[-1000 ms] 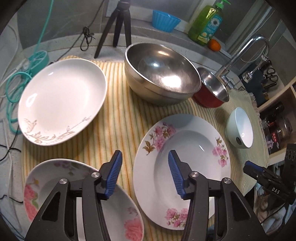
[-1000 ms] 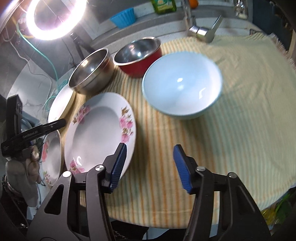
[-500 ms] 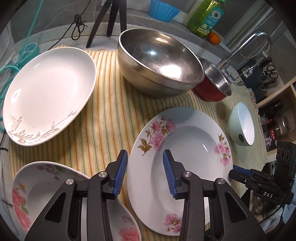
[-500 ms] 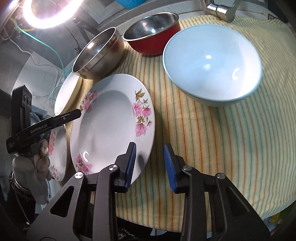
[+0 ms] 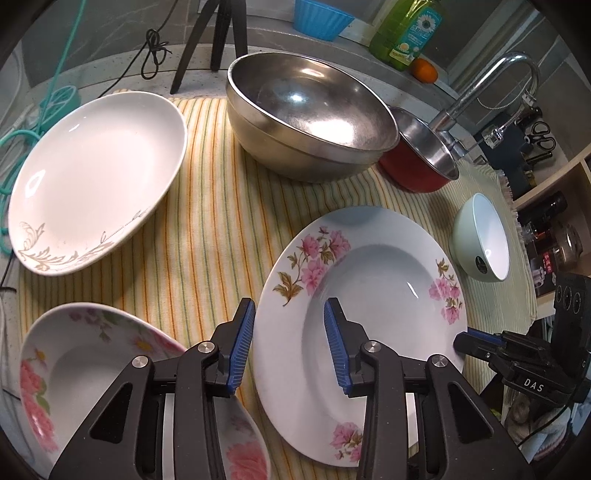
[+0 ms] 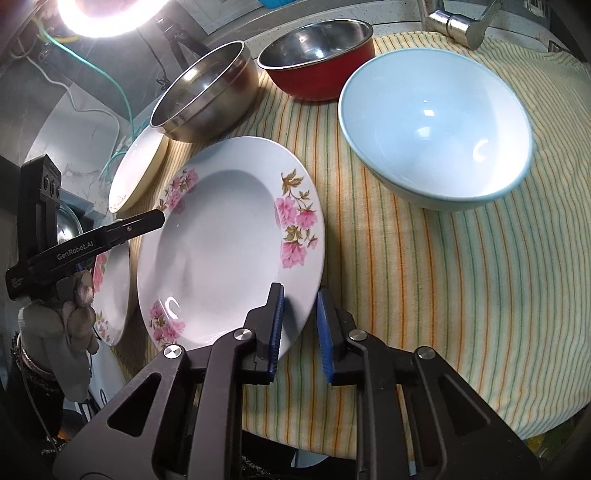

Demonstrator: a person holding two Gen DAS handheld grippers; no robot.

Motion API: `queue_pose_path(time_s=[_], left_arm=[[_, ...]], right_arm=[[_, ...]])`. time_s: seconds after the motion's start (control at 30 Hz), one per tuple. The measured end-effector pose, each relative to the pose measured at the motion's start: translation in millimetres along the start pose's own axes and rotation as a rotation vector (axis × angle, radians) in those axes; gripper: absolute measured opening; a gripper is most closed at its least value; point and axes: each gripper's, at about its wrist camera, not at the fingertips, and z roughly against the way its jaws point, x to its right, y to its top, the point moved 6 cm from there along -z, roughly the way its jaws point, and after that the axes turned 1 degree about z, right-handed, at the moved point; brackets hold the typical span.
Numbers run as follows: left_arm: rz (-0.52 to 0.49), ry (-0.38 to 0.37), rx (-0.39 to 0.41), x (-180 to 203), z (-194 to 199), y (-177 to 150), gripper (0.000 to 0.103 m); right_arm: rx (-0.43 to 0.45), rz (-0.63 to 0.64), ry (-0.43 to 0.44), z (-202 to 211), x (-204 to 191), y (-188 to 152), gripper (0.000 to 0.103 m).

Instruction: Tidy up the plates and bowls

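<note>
A white plate with pink flowers (image 5: 369, 280) (image 6: 229, 236) lies on the striped cloth. My left gripper (image 5: 290, 343) is open, its jaws straddling the plate's near left rim. My right gripper (image 6: 299, 325) is partly closed, its jaws on either side of the plate's right rim, with a small gap still showing. A second pink-flowered plate (image 5: 85, 354) lies to the left. A white plate with grey leaves (image 5: 96, 173), a large steel bowl (image 5: 310, 114), a red bowl (image 5: 421, 158) (image 6: 317, 62) and a light blue bowl (image 6: 436, 125) (image 5: 484, 240) stand around.
A faucet (image 5: 476, 92), a green soap bottle (image 5: 406, 29), a blue cup (image 5: 321, 18) and a tripod (image 5: 214, 37) stand behind the cloth. A shelf with jars (image 5: 554, 240) is at the right. The cloth (image 6: 461, 277) ends at the counter's front edge.
Both grippers have moved in onto the pink-flowered plate from opposite sides. The right jaws have narrowed around its rim. The left jaws narrowed, then widened a little.
</note>
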Motion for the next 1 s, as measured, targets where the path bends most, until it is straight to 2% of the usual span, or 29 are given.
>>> queue_pose_path(time_s=[0.3, 1.0], left_arm=[[-0.008, -0.007, -0.007, 17, 3, -22, 0.035], [0.057, 0.0, 0.006, 22, 12, -57, 0.035]], right_arm=[[-0.044, 0.006, -0.014, 11, 14, -14, 0.019], [-0.046, 0.083, -0.035, 16, 14, -19, 0.02]])
